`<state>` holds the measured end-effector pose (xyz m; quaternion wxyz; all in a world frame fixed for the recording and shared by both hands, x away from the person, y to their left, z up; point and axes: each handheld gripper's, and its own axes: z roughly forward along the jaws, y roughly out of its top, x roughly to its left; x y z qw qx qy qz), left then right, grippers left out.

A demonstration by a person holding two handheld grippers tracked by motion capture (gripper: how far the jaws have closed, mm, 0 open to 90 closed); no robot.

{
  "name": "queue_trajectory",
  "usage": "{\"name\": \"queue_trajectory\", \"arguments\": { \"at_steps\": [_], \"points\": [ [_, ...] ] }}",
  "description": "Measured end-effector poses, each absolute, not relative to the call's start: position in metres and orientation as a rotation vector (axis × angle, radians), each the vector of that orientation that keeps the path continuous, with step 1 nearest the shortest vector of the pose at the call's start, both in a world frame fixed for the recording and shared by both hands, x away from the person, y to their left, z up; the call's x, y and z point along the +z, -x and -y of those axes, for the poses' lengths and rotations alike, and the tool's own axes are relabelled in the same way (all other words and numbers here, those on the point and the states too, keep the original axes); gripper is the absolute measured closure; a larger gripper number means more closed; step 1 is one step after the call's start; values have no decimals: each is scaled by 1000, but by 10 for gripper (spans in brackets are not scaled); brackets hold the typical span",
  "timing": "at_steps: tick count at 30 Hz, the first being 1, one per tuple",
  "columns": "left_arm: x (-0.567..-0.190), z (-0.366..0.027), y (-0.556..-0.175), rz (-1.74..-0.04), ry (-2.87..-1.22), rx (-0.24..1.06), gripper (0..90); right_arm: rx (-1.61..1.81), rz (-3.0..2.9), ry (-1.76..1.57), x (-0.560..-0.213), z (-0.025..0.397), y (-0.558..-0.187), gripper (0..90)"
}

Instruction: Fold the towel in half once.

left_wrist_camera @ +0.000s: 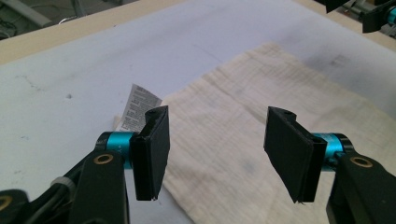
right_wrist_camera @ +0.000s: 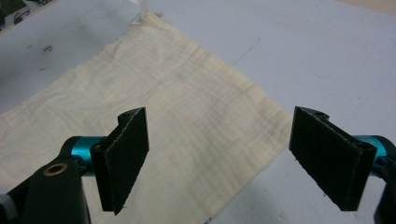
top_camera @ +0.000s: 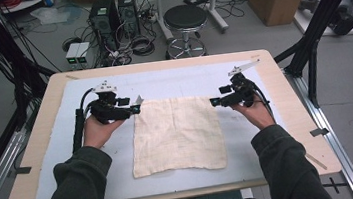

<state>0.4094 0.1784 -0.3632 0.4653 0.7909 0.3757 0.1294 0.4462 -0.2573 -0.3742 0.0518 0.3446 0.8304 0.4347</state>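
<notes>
Both tongs [top_camera: 137, 108] [top_camera: 213, 102] gape empty at the cloth's [top_camera: 177, 134] far corners (bare mat [top_camera: 172, 82] around).

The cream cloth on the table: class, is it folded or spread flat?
Spread flat. The cloth lies as one open square on the table, all four edges visible, no layers doubled over.

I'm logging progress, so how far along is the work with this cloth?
Early stage. Done: the cream cloth lies spread flat on the mat. In hand: the left gripper and right gripper sit open at its two far corners, gripping nothing. Left: closing on the corners and any fold, since no fold shows yet.
</notes>
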Motion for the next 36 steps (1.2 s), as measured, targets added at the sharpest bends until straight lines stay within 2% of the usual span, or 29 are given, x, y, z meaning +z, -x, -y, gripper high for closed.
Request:
{"name": "queue_trajectory", "arguments": {
  "at_steps": [6, 12, 14, 18, 25, 30, 32, 36],
  "points": [
    [-381, -180, -430, -1005, -1924, 339, 454, 1290, -2489, -1095, -391, 253, -464, 285],
    [-400, -177, -458, -1101, -1933, 344, 478, 1240, -2513, -1177, -407, 247, -484, 313],
    [-409, -176, -468, -1144, -1938, 351, 490, 1198, -2515, -1191, -413, 243, -493, 369],
    [-423, -181, -475, -1224, -1931, 293, 505, 1139, -2501, -1242, -418, 241, -499, 422],
    [-418, -173, -469, -1185, -1977, 290, 514, 1077, -2525, -1272, -418, 239, -495, 480],
    [-422, -175, -472, -1183, -1956, 319, 542, 1077, -2506, -1287, -420, 240, -497, 509],
    [-431, -181, -480, -1238, -1905, 295, 555, 1073, -2497, -1315, -426, 242, -501, 527],
    [-441, -177, -484, -1226, -1927, 265, 556, 1052, -2500, -1301, -433, 240, -504, 643]
  ]
}}
